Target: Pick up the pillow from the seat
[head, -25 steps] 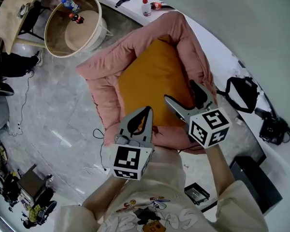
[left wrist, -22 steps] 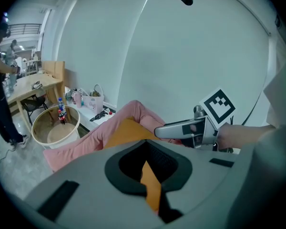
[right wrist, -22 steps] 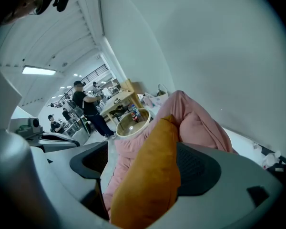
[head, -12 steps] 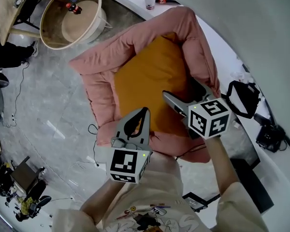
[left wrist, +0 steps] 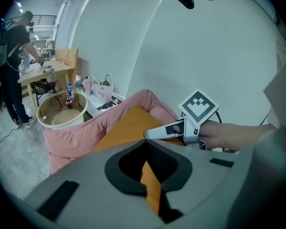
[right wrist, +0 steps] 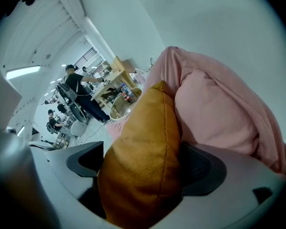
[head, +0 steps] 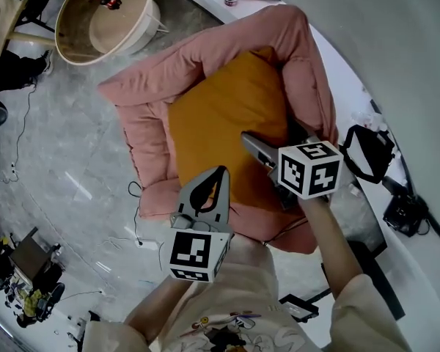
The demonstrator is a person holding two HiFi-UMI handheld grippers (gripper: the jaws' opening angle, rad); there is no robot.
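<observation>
Two claws: right gripper (right wrist: 145, 165) wide, jaws just been opening, 4 o'clock edge of pillow (head: 227, 123) between them; left gripper (head: 220, 174) closed, empty, at 6 o'clock. Pillow in pink seat (head: 154, 79); likely soft, light: pinch bulging edge.

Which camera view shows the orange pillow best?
The head view: nearly the whole pillow lies in the pink seat there. The right gripper view shows only one edge, close up; the left gripper view only a slanted part.
</observation>
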